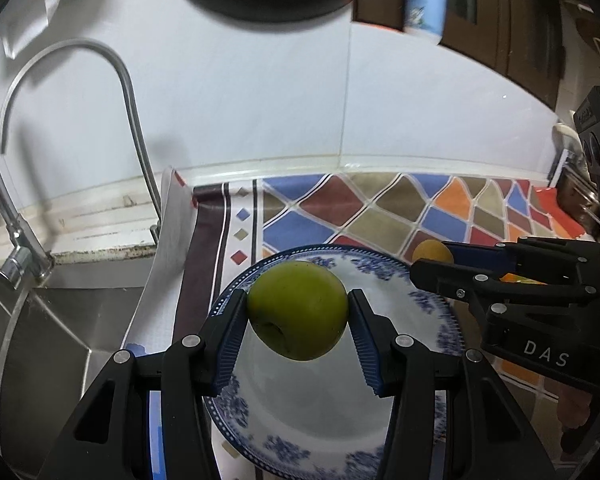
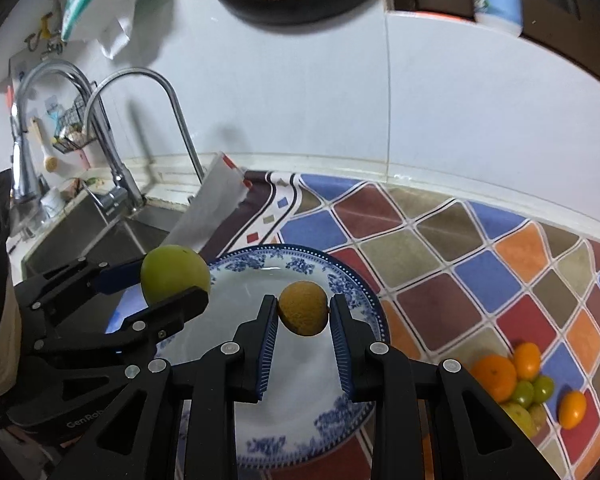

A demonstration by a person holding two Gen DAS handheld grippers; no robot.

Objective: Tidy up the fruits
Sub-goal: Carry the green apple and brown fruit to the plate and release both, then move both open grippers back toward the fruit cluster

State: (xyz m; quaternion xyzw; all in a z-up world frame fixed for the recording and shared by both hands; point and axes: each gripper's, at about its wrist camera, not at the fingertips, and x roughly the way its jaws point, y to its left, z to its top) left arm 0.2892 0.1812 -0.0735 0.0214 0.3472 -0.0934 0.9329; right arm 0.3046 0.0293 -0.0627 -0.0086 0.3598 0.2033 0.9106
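My left gripper (image 1: pixel 298 312) is shut on a green fruit (image 1: pixel 298 310) and holds it above a blue-and-white plate (image 1: pixel 440 320). The green fruit also shows in the right wrist view (image 2: pixel 174 272), over the plate's left rim. My right gripper (image 2: pixel 304 310) is shut on a small yellow-brown fruit (image 2: pixel 304 308), held above the plate (image 2: pixel 348 292). In the left wrist view the right gripper (image 1: pixel 432 260) reaches in from the right with the yellow-brown fruit (image 1: pixel 430 251). The plate's centre is bare.
A pile of oranges and small green fruits (image 2: pixel 516 384) lies on the coloured tile-pattern mat (image 2: pixel 460 248) at the right. A steel sink (image 1: pixel 60 320) with a curved faucet (image 1: pixel 132 120) is at the left. A white tiled wall stands behind.
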